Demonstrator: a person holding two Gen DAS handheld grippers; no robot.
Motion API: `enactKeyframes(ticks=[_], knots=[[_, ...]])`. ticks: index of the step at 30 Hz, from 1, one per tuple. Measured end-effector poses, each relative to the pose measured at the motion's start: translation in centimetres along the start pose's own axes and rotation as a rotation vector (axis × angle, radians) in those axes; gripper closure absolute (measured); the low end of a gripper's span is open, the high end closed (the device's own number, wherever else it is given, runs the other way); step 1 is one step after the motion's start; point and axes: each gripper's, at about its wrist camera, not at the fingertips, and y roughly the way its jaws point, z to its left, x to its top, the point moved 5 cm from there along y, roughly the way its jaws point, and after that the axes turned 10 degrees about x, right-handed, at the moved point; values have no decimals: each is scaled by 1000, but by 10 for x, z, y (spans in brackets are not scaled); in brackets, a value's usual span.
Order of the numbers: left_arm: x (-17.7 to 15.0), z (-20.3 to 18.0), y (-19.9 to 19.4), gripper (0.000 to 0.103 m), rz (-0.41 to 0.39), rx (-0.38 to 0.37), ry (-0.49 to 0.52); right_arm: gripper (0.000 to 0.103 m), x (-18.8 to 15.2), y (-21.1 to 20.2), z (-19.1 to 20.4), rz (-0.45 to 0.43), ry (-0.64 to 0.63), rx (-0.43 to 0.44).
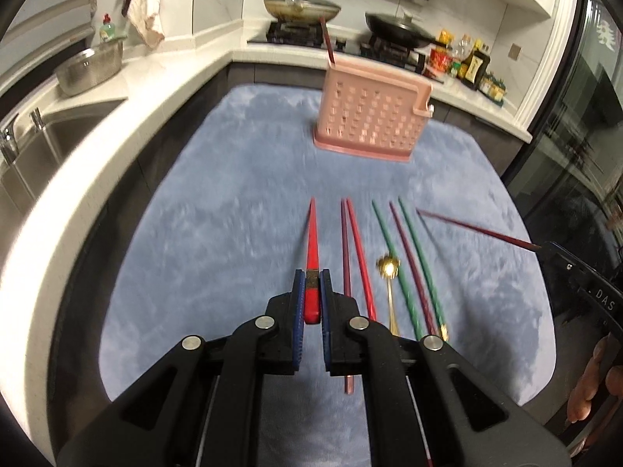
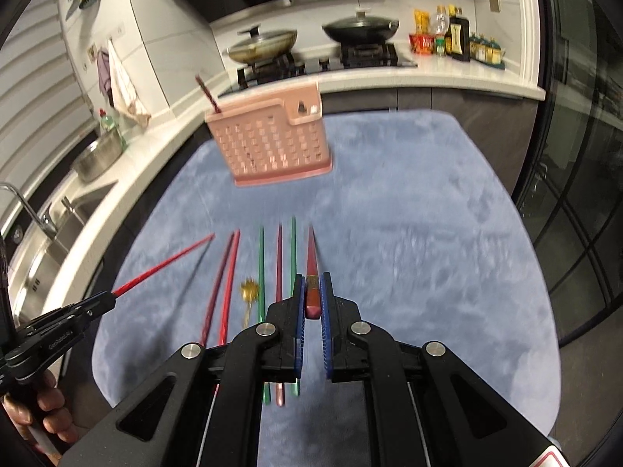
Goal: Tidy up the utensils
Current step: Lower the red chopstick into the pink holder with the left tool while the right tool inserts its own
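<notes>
My left gripper (image 1: 311, 276) is shut on a bright red chopstick (image 1: 312, 241) that points forward above the blue mat (image 1: 218, 210). My right gripper (image 2: 312, 278) is shut on a dark red chopstick (image 2: 311, 260), also lifted and pointing forward. A pink perforated utensil holder (image 1: 370, 116) stands at the far side of the mat with one dark chopstick (image 1: 328, 41) in it; it also shows in the right wrist view (image 2: 272, 148). Several red, purple and green chopsticks (image 1: 405, 268) and a gold spoon (image 1: 388, 272) lie in a row on the mat.
A white counter (image 1: 117, 128) curves round the mat, with a sink (image 1: 35, 155) and steel bowl (image 1: 89, 68) on the left. A stove with two lidded pans (image 1: 301, 7) and sauce bottles (image 1: 463, 58) stand behind. A dark glass door (image 1: 576, 136) is on the right.
</notes>
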Motion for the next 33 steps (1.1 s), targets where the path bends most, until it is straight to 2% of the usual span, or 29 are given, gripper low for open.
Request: enactKeyframes(ticks=[8, 20, 33], knots=[[54, 1, -17, 96, -87, 13, -2, 96, 50, -14, 1, -75, -9, 10], [156, -16, -45, 96, -242, -5, 13, 96, 129, -25, 6, -187, -18, 42], [278, -40, -63, 96, -420, -20, -11, 96, 249, -12, 21, -345, -23, 143]])
